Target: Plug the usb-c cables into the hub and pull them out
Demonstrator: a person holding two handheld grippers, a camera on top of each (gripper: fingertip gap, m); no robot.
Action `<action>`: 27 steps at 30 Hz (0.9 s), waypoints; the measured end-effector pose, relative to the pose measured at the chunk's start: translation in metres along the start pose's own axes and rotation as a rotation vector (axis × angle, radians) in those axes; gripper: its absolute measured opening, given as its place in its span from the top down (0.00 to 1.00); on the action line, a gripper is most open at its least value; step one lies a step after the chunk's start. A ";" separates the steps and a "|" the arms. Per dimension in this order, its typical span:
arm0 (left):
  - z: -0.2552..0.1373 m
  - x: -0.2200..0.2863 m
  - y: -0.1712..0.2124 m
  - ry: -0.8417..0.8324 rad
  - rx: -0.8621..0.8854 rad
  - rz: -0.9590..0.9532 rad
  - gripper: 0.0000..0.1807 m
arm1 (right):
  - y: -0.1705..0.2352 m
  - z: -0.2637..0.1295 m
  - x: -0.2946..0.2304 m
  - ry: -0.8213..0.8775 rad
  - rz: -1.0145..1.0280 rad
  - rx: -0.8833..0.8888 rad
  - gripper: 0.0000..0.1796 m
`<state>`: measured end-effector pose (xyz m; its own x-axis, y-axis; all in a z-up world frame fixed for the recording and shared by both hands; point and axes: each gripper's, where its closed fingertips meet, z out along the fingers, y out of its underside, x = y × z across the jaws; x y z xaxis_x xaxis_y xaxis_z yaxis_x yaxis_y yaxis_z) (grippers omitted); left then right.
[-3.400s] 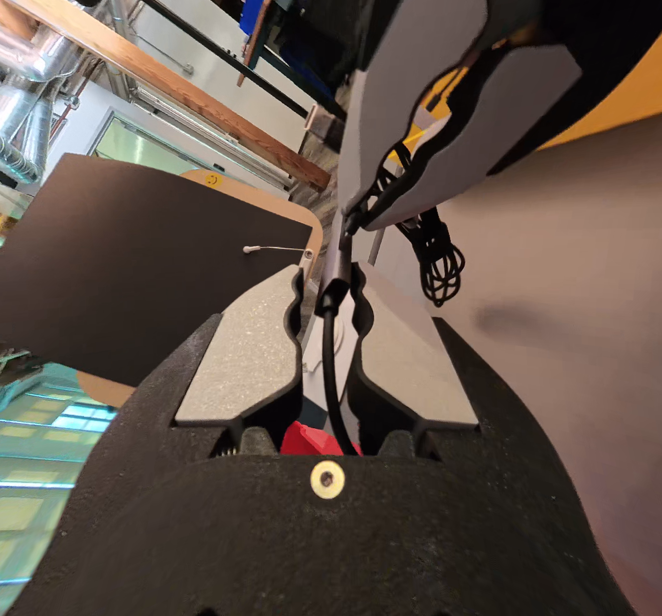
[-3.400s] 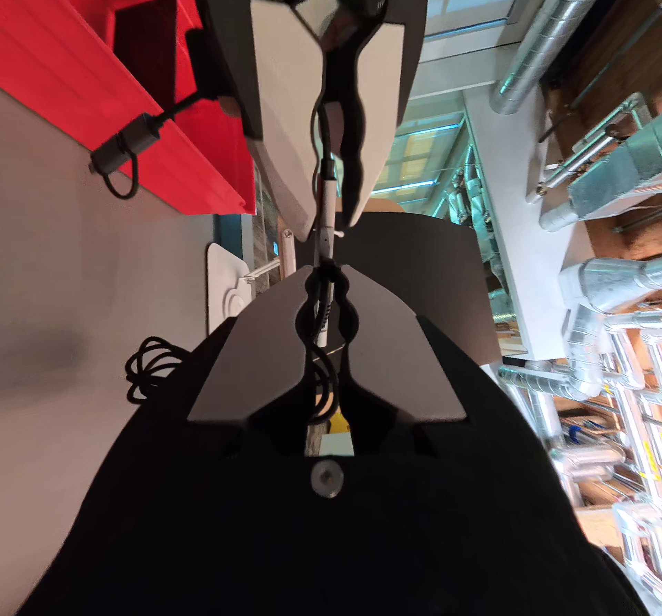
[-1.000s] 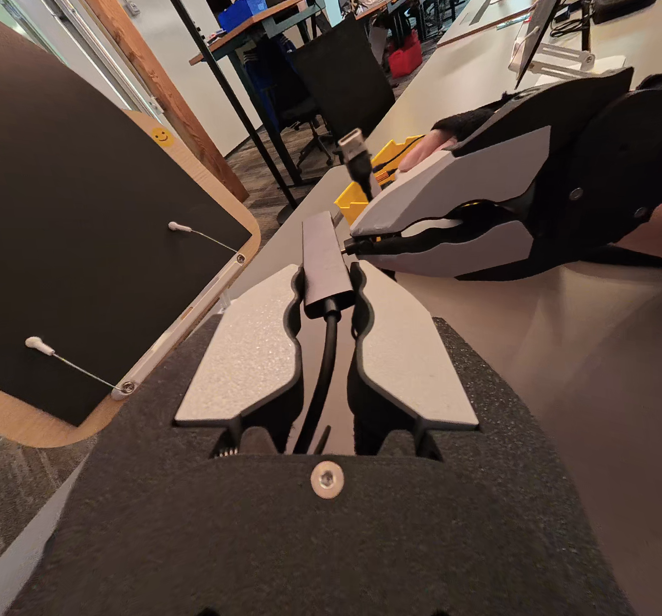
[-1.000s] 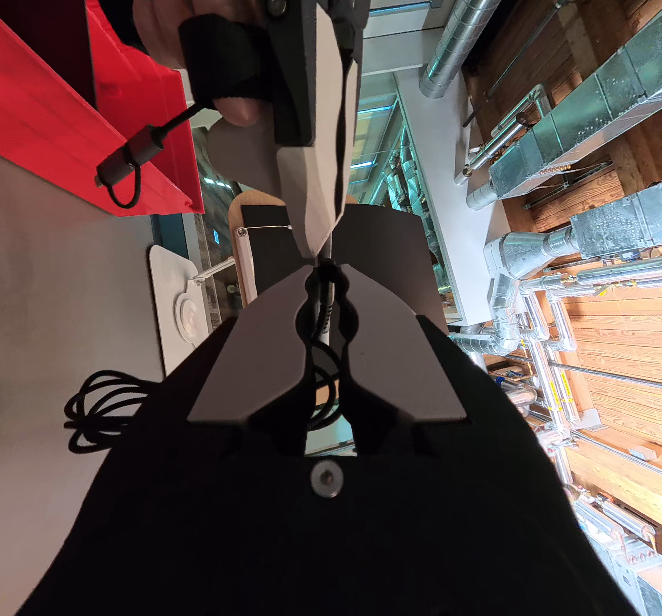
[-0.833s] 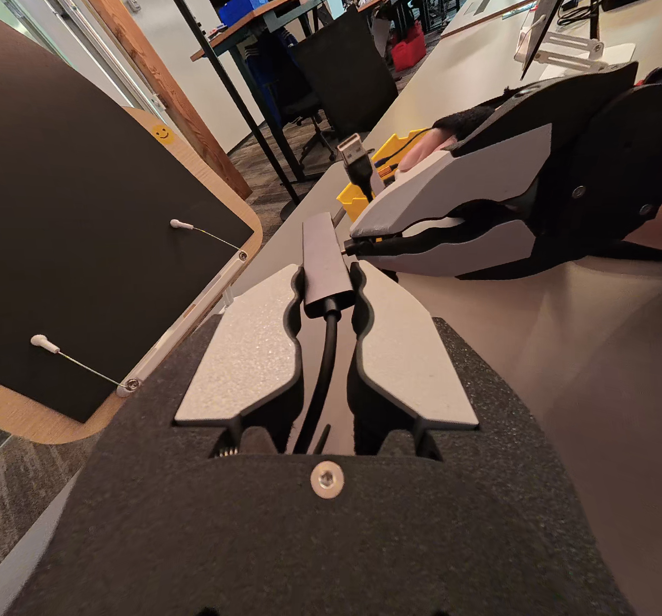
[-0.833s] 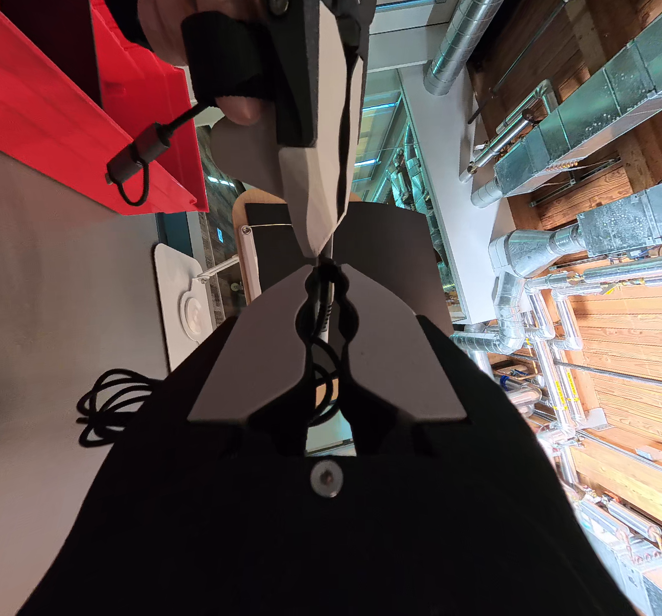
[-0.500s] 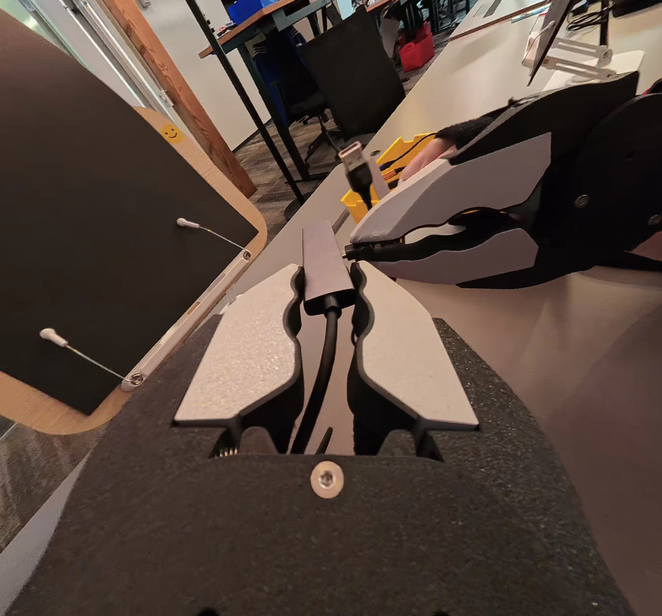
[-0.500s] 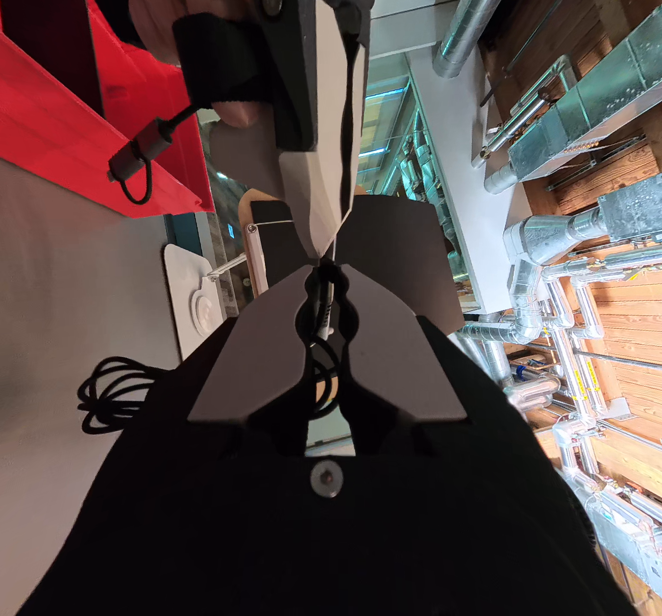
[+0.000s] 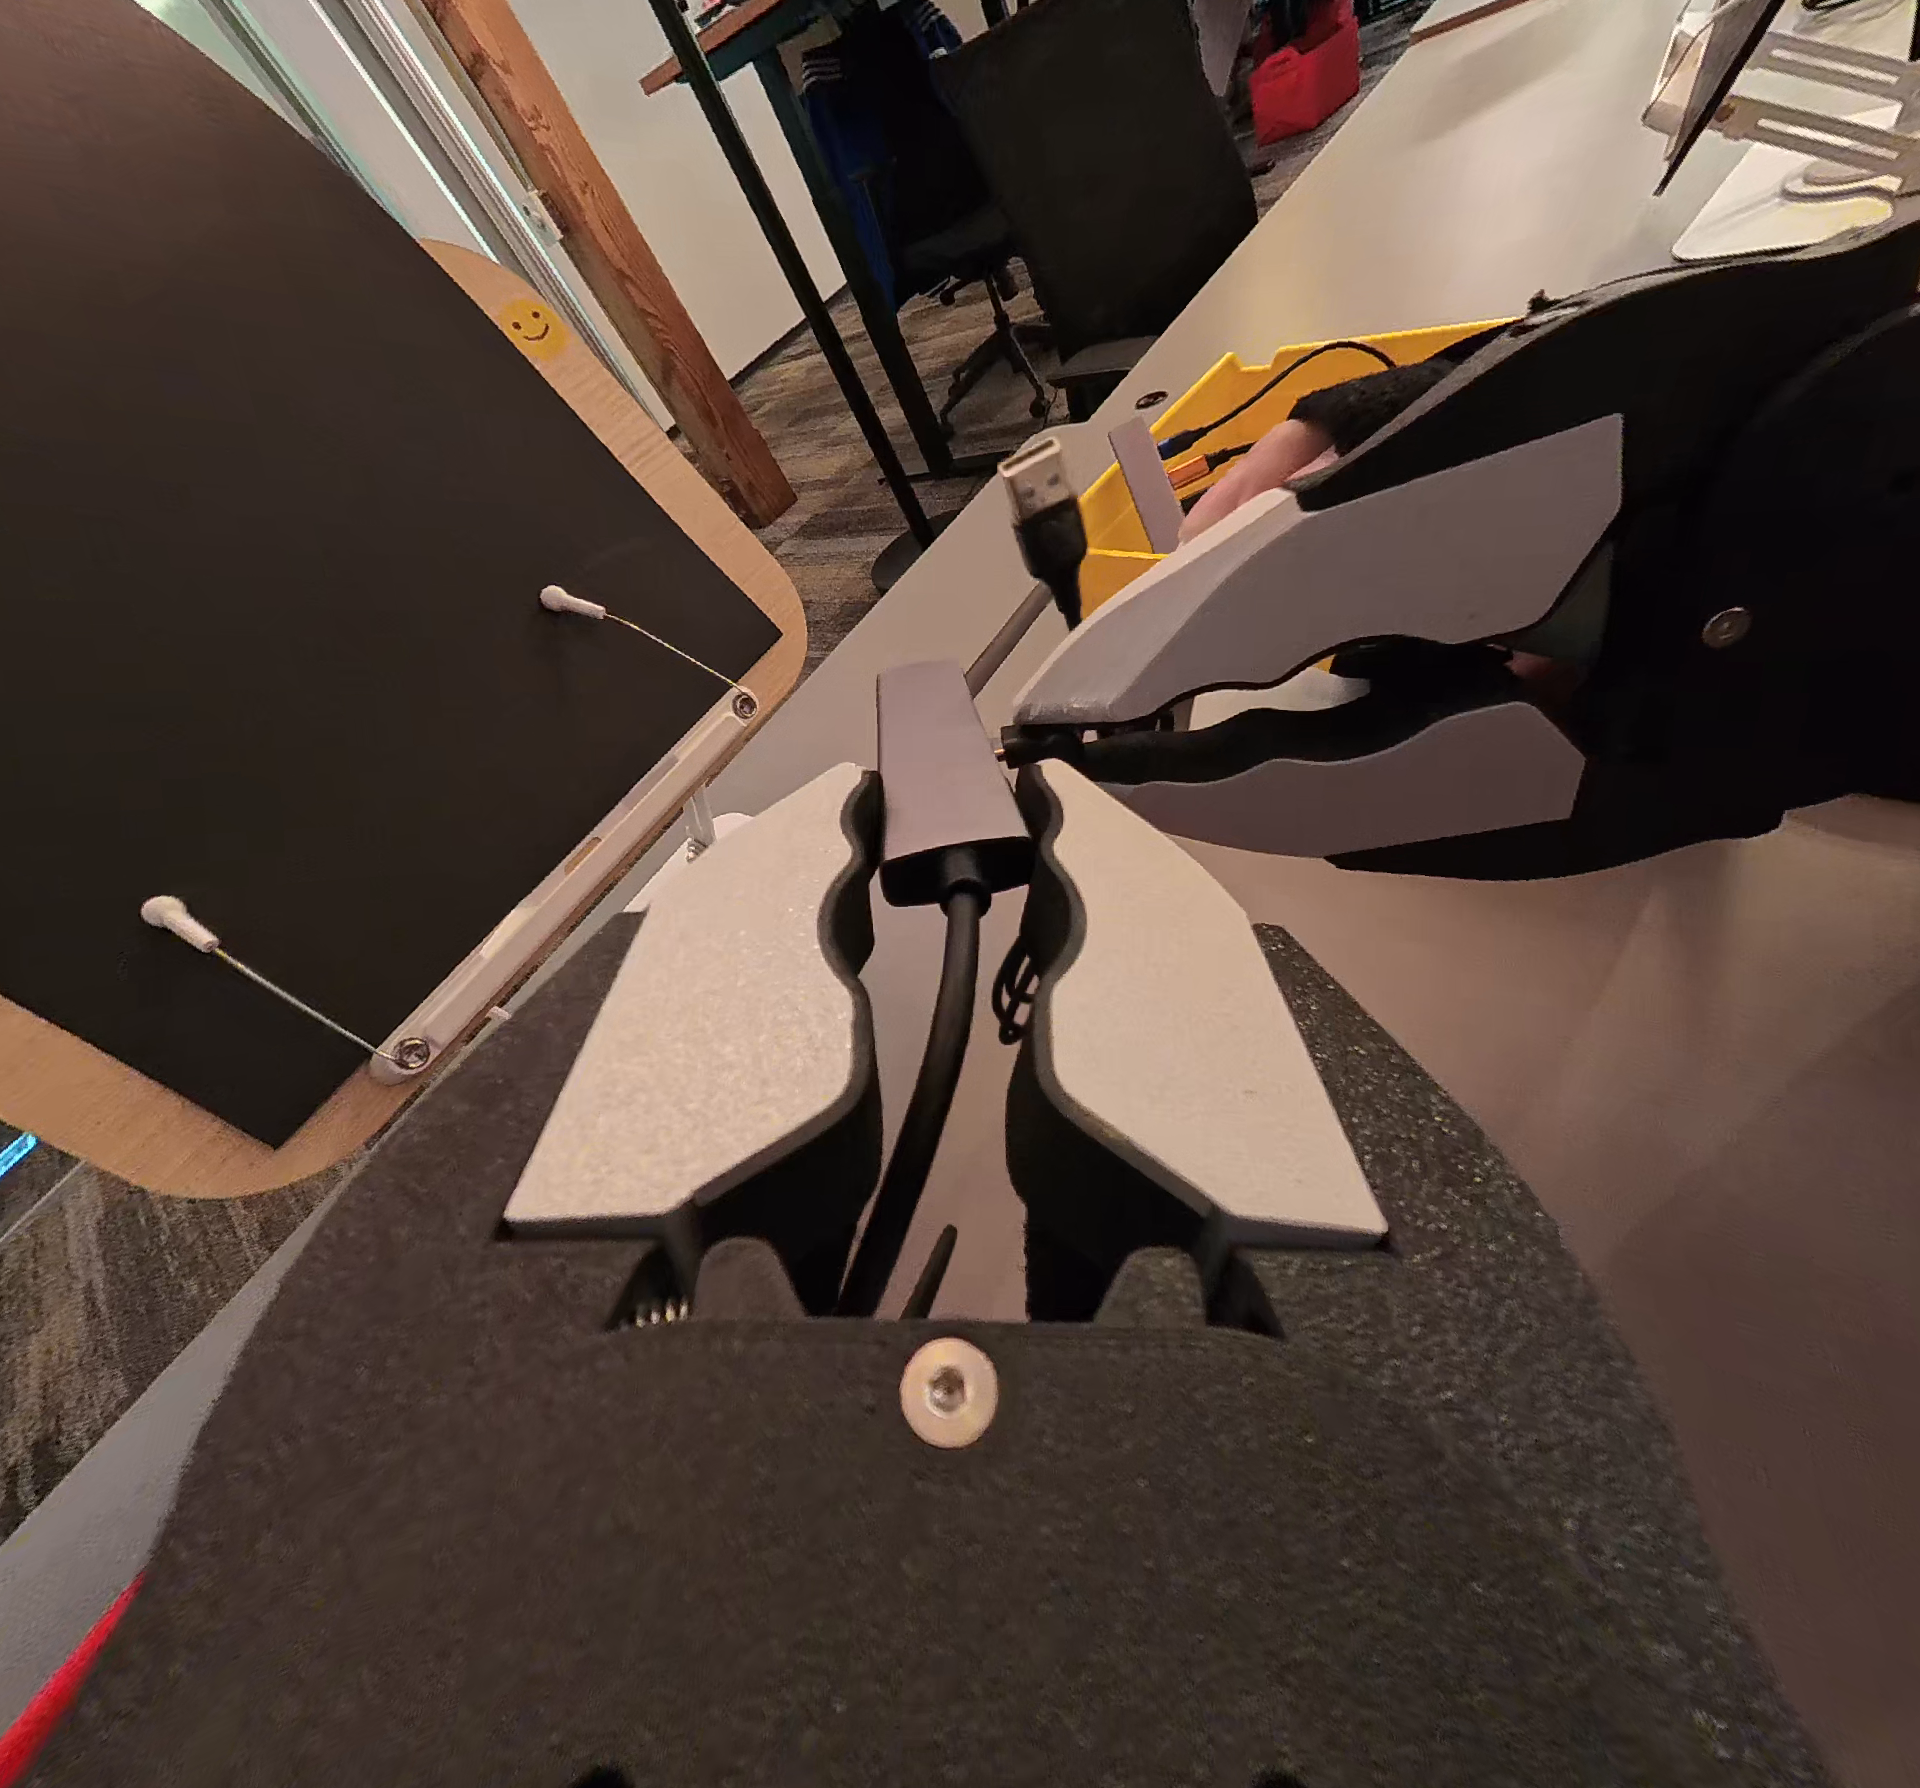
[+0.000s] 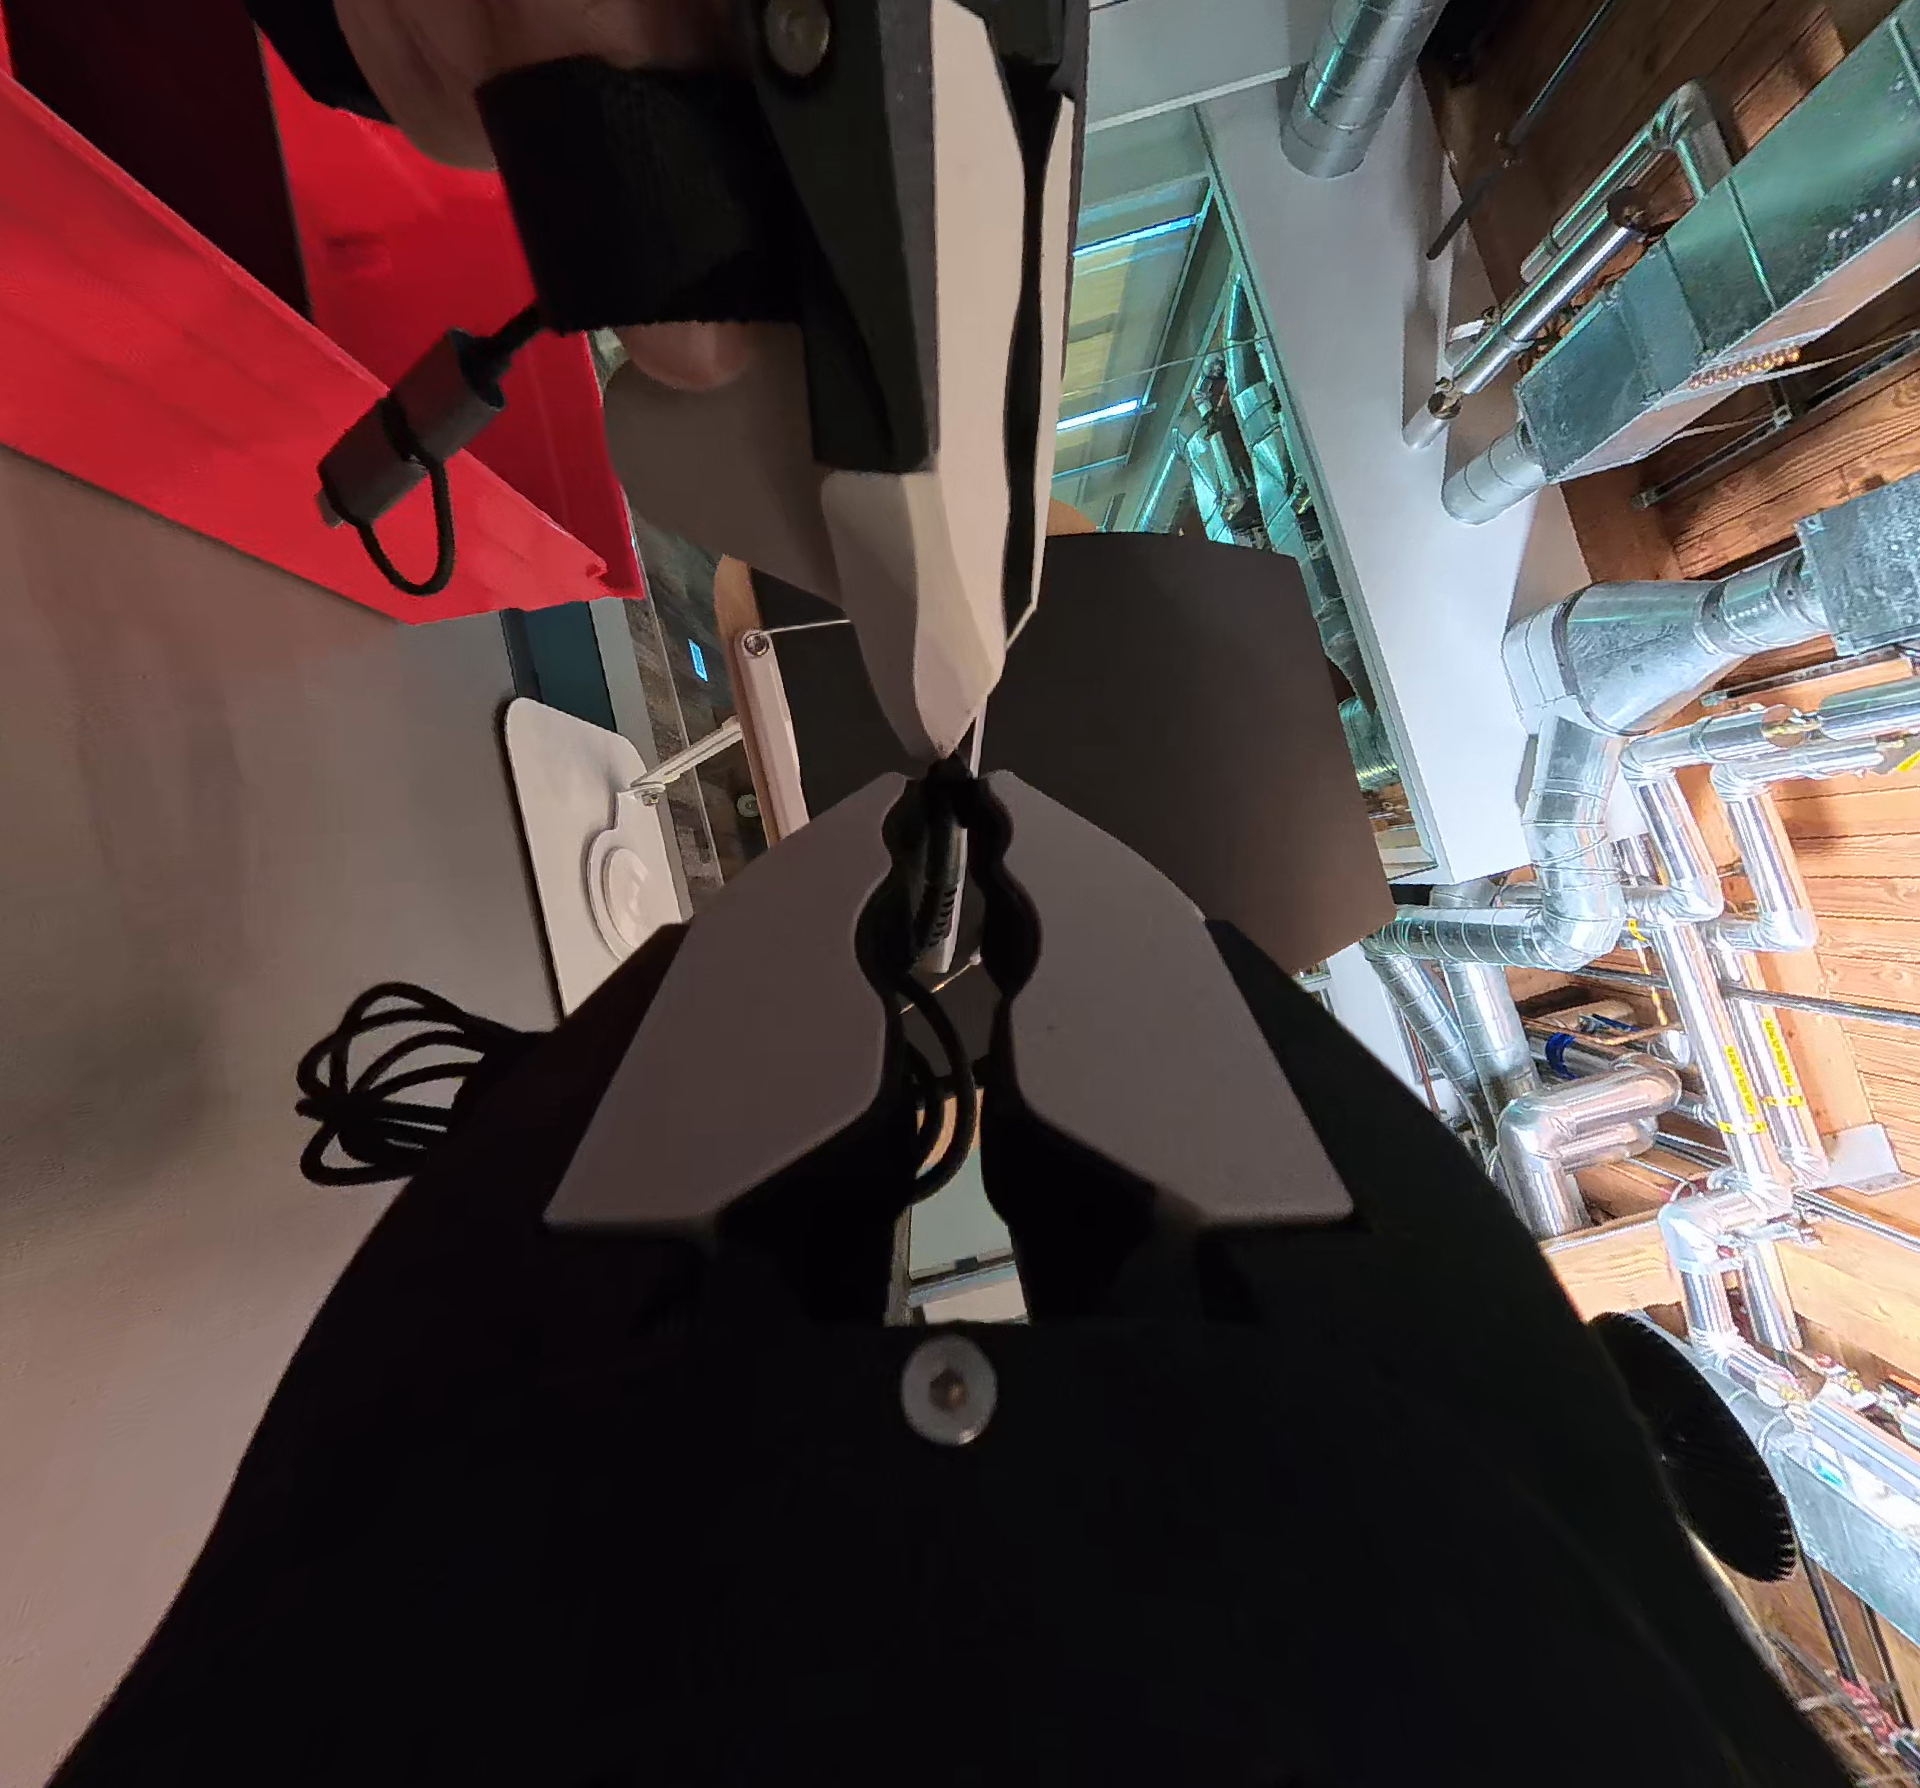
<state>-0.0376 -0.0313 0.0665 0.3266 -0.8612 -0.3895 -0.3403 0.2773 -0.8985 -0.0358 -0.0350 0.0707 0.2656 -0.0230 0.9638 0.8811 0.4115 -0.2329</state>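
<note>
I'm working over a pale grey table [image 9: 1662, 1063] in an open office, with desks and a black chair [image 9: 1091, 149] far back. The dark grey hub [image 9: 940, 751] sits pinched between the fingers of my left gripper [image 9: 945, 793], its far end poking out past the tips and its black lead [image 9: 935, 1063] running back towards the camera. My right gripper [image 9: 1023, 736] comes in from the right, pressed together on a usb-c cable's plug [image 9: 1049, 746]; the metal tip lies just beside the hub's right edge, and I cannot tell whether it touches. That cable's other end, a USB-A plug [image 9: 1044, 502], sticks up just beyond the right gripper. A yellow bin [image 9: 1226, 408] lies farther right, a black board with a wooden rim [image 9: 312, 595] stands at left. In the right wrist view, a coil of black cable [image 10: 384, 1094] lies on the table near a red bin [image 10: 156, 336].
</note>
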 end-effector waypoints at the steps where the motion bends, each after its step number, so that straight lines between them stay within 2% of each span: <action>1: -0.001 0.000 0.000 0.001 0.000 -0.003 0.87 | 0.000 0.000 0.000 -0.001 0.003 -0.001 0.96; 12: -0.003 0.002 -0.003 0.043 0.035 -0.079 0.87 | -0.003 0.001 0.004 0.005 0.000 -0.020 0.96; 18: 0.001 0.001 -0.001 0.009 0.022 -0.048 0.87 | 0.002 0.003 0.000 -0.019 -0.006 -0.043 0.96; 21: 0.000 0.000 0.001 -0.025 -0.010 0.014 0.87 | 0.002 0.006 -0.002 -0.024 0.004 -0.046 0.95; 23: -0.002 -0.002 0.000 -0.076 -0.044 0.135 0.87 | 0.001 0.008 -0.003 -0.014 0.002 -0.031 0.94; 25: -0.006 -0.003 -0.003 -0.101 -0.049 0.240 0.87 | -0.003 0.007 -0.001 0.011 -0.006 0.024 0.94; 27: -0.011 0.000 -0.005 -0.073 -0.048 0.264 0.87 | -0.010 0.003 -0.001 -0.028 0.032 0.086 0.93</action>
<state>-0.0461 -0.0373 0.0734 0.2833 -0.7279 -0.6245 -0.4630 0.4664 -0.7537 -0.0462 -0.0365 0.0725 0.2813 0.0163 0.9595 0.8349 0.4887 -0.2531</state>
